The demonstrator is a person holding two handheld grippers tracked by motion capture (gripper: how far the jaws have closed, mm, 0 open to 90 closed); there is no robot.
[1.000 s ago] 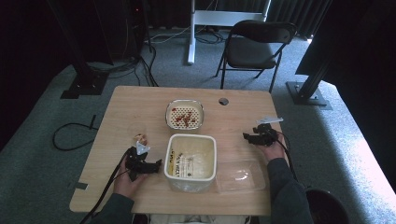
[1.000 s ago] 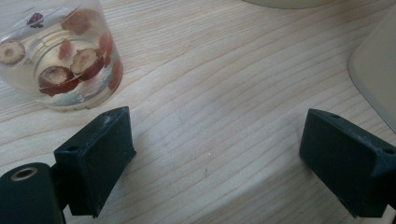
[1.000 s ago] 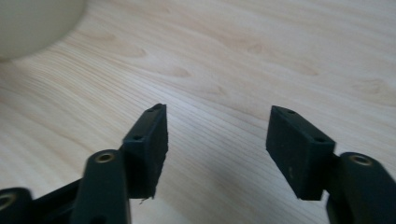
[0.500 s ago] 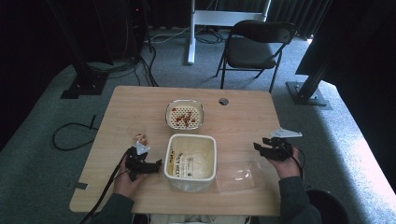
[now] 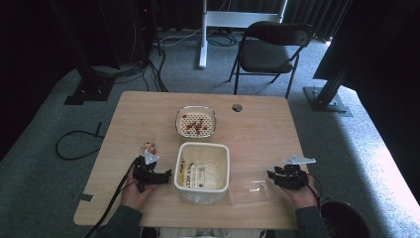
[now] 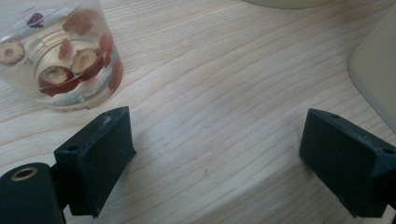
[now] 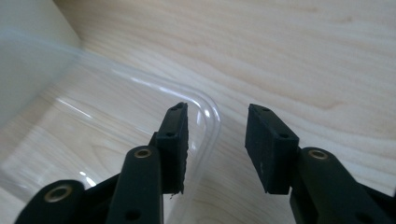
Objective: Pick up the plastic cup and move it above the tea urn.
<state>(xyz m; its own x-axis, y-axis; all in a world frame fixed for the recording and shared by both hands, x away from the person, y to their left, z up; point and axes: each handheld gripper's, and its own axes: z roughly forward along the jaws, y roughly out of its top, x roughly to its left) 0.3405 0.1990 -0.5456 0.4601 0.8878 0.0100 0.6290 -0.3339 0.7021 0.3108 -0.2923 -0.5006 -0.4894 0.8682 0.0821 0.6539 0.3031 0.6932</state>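
The right gripper (image 7: 215, 144), jaws just closing but still parted, straddled the rounded corner rim of a clear, glossy plastic lid (image 7: 116, 126) lying flat on the table (image 7: 303, 56).

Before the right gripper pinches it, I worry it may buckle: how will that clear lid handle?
The clear lid looks thin, so probably light and somewhat flexible. Its glossy rim may slip between the right gripper pads. Lying flat on the table, it would likely slide when nudged.

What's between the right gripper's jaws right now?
The rim of the clear lid, at its rounded corner, runs between the right gripper jaws in the right gripper view; the pads aren't touching it yet.
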